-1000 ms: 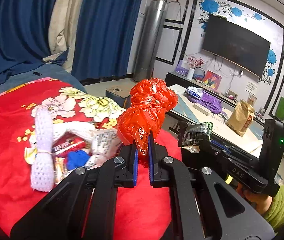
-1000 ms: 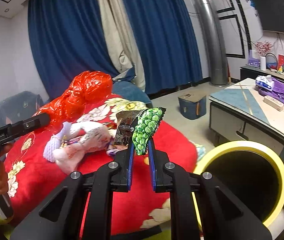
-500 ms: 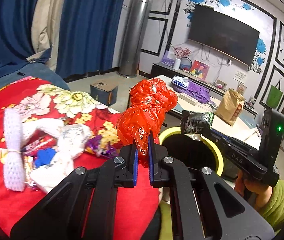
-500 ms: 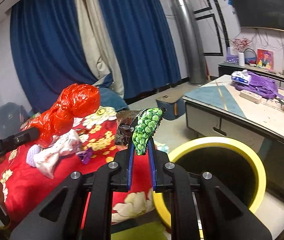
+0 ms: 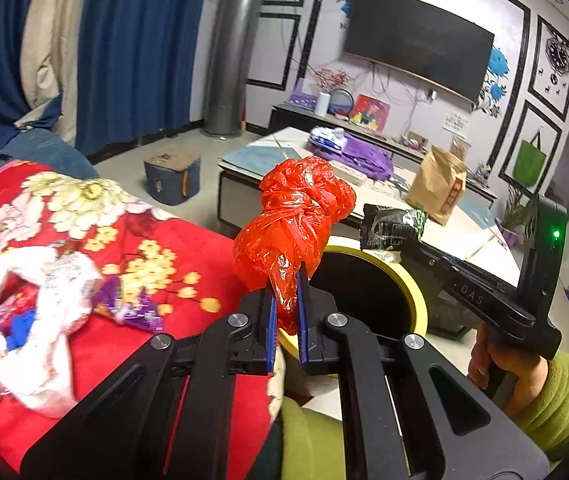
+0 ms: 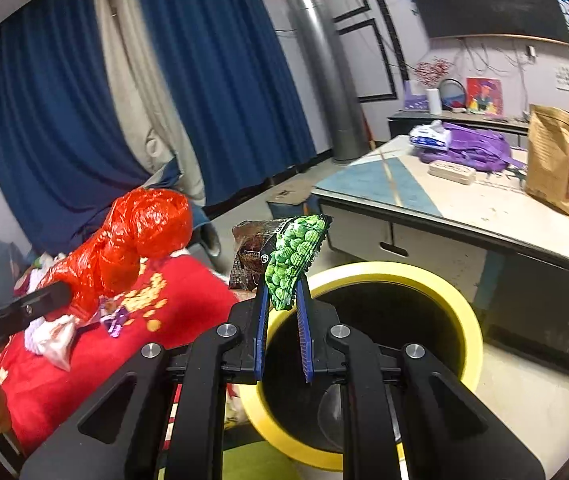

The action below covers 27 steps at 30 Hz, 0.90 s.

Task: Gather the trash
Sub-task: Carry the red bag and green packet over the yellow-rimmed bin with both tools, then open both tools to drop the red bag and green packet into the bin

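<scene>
My left gripper point(image 5: 285, 316) is shut on a crumpled red plastic bag point(image 5: 292, 224), held by the near rim of the yellow-rimmed black trash bin point(image 5: 412, 280). My right gripper point(image 6: 282, 308) is shut on a green pea snack wrapper point(image 6: 292, 256), held above the bin's point(image 6: 468, 312) near-left rim. The bag also shows in the right wrist view point(image 6: 132, 244), and the wrapper in the left wrist view point(image 5: 392, 226). More trash lies on the red flowered blanket point(image 5: 188, 248): a white wrapper pile point(image 5: 56, 312) and a purple wrapper point(image 5: 132, 308).
A low table point(image 6: 424, 204) stands behind the bin with a brown paper bag point(image 6: 556, 160) and purple bag point(image 6: 468, 148). A small box point(image 5: 170, 176) sits on the floor. Blue curtains point(image 6: 212, 72) hang at the back.
Both grippers have swung right from the blanket toward the bin, still holding their items. The bin now sits closer and larger under both grippers.
</scene>
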{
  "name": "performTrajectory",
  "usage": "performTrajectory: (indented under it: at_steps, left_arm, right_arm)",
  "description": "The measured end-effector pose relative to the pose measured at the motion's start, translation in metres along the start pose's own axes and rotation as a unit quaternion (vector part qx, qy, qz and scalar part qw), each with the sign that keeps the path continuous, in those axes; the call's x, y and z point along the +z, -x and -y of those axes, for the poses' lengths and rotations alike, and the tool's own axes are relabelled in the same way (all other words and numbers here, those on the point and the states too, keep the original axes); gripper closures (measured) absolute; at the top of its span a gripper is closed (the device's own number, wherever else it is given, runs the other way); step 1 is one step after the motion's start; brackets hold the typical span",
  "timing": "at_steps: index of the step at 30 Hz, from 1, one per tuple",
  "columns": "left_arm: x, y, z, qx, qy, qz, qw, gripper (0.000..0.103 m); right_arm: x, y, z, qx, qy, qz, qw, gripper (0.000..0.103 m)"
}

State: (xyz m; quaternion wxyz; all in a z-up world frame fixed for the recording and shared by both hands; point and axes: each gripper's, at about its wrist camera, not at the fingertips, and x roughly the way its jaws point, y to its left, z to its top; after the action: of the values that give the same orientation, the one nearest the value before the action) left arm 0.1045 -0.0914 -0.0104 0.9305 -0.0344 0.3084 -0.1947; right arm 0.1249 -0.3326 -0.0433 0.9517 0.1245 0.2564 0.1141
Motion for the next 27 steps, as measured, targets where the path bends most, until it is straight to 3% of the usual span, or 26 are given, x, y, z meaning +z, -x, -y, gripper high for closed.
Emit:
performTrajectory:
  at_steps: [15, 27]
  left_arm:
    - [-0.013, -0.064, 0.034, -0.032, -0.029, -0.057, 0.9974, 0.099]
    - [-0.029, -0.101, 0.046, -0.042, -0.034, -0.099, 0.9936, 0.098]
  right_arm:
    - [-0.012, -0.006, 0.05, -0.066, -0.048, -0.021, 0.996, 0.09]
    - [-0.026, -0.03, 0.071, -0.091, -0.076, -0.075, 0.99, 0.085]
